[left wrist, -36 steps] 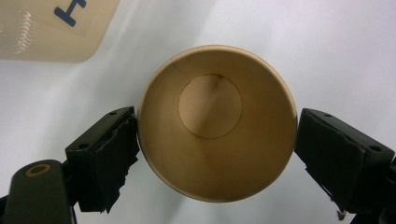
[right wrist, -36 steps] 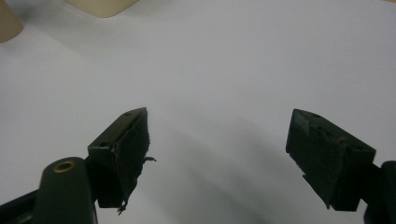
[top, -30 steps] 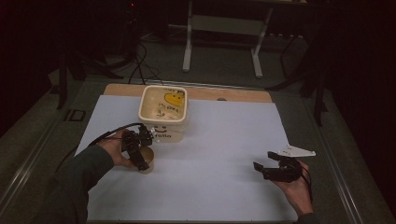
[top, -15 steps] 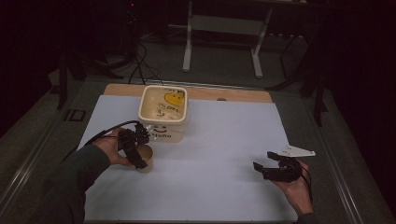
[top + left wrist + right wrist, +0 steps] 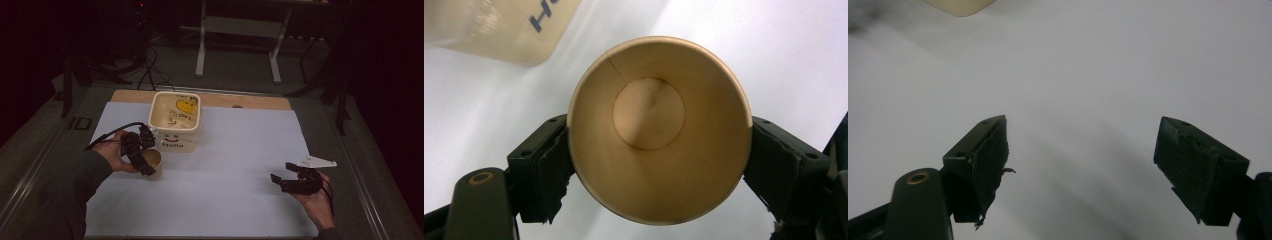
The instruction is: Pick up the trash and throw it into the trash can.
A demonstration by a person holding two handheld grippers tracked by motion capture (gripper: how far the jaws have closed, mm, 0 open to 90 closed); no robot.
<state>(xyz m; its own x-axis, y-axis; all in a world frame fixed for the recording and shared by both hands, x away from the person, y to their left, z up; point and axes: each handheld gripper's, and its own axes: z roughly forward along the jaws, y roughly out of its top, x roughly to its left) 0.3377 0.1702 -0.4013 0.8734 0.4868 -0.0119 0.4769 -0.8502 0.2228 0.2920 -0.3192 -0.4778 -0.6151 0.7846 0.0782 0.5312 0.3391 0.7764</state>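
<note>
A paper cup [image 5: 658, 130] is clamped by the left gripper [image 5: 141, 156] near a tub [image 5: 176, 121]; the right gripper [image 5: 292, 181] fingers [image 5: 982, 165] are spread wide, empty.

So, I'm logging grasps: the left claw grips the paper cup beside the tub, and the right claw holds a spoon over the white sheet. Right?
Not quite. The right claw holds nothing; the right gripper view shows its jaws apart over the bare white sheet. The rest stands: the left claw grips the paper cup beside the tub.

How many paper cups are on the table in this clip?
1. The paper cup stands just in front of the square tub, between the left gripper's jaws. No others visible.
</note>
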